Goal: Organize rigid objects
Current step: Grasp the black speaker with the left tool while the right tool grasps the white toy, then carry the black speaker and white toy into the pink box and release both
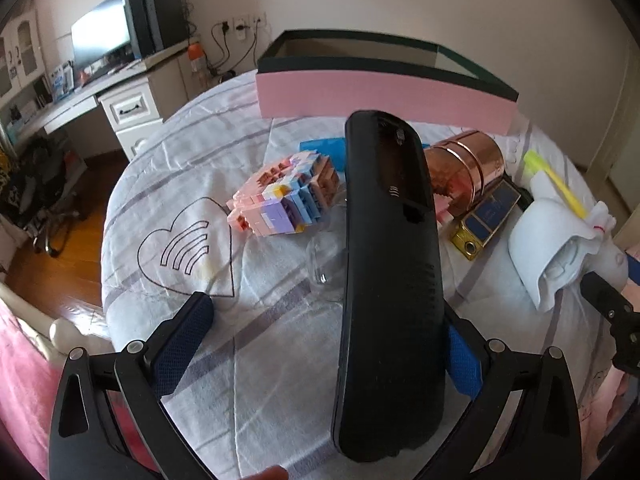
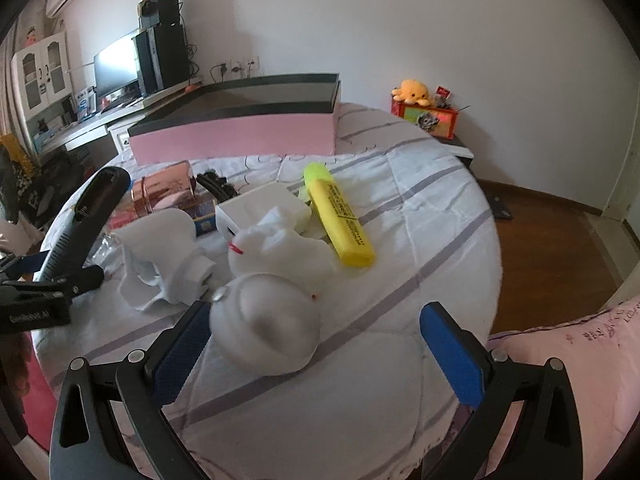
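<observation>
A long black remote-like case (image 1: pixel 390 280) with an open battery bay stands up between my left gripper's (image 1: pixel 326 312) fingers. It leans on the right blue pad (image 1: pixel 464 364), and a wide gap separates it from the left pad (image 1: pixel 184 348); the gripper is open. In the right wrist view the same case (image 2: pixel 80 220) juts up from the left gripper (image 2: pixel 40 292). My right gripper (image 2: pixel 316 308) is open over the bed, with a rounded white toy (image 2: pixel 268 332) lying between its fingers, close to the left one. A pink box with a dark rim (image 1: pixel 384 92) (image 2: pixel 240 136) stands open behind.
On the round bed lie a pastel block model (image 1: pixel 280 196), a copper canister (image 1: pixel 464 168), a blue-and-gold box (image 1: pixel 488 216), a yellow highlighter (image 2: pixel 340 220), a white box (image 2: pixel 264 208) and white plastic pieces (image 2: pixel 168 256). A desk (image 1: pixel 120 92) stands left; wooden floor (image 2: pixel 560 232) lies right.
</observation>
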The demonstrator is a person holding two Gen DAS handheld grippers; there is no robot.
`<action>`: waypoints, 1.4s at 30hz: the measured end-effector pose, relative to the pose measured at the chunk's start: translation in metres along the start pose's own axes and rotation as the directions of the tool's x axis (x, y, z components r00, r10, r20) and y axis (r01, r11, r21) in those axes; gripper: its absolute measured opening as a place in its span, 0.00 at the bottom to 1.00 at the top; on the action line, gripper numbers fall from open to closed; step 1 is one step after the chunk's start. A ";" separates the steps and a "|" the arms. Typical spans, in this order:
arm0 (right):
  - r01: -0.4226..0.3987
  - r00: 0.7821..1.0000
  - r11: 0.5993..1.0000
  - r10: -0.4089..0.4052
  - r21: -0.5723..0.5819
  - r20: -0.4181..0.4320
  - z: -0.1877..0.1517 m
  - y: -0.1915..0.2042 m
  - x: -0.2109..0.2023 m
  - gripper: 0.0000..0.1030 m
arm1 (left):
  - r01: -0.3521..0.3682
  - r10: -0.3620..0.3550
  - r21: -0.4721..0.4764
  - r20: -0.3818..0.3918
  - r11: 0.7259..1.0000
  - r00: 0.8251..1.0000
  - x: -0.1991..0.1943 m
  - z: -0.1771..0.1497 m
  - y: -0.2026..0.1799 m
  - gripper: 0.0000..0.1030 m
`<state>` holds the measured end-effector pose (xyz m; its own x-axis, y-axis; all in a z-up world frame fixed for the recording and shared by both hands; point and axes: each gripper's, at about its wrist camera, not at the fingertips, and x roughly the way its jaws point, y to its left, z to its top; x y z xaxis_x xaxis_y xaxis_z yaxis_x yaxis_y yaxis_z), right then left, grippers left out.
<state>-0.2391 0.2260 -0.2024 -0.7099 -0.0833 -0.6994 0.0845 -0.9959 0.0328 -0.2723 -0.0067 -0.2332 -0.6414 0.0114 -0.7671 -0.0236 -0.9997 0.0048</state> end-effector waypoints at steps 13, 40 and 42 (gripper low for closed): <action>-0.096 0.995 0.994 0.095 0.043 0.030 0.007 -0.004 -0.001 0.90 | 0.018 -0.021 0.054 0.068 0.998 0.997 -0.012 -0.003 -0.008 0.81; -0.128 0.989 0.992 0.127 0.013 0.072 0.031 0.002 -0.022 0.46 | 0.194 -0.203 0.099 0.095 0.976 0.975 -0.049 0.007 0.006 0.48; -0.139 0.988 0.990 0.138 0.009 0.072 0.035 0.005 -0.021 0.46 | 0.212 -0.216 0.082 0.050 0.974 0.975 -0.042 0.007 0.009 0.48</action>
<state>-0.2484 0.2217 -0.1624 -0.7398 -0.2220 -0.6352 0.1758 -0.9750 0.1359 -0.2512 -0.0157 -0.1967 -0.6585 0.2286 -0.7170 -0.2220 -0.9694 -0.1051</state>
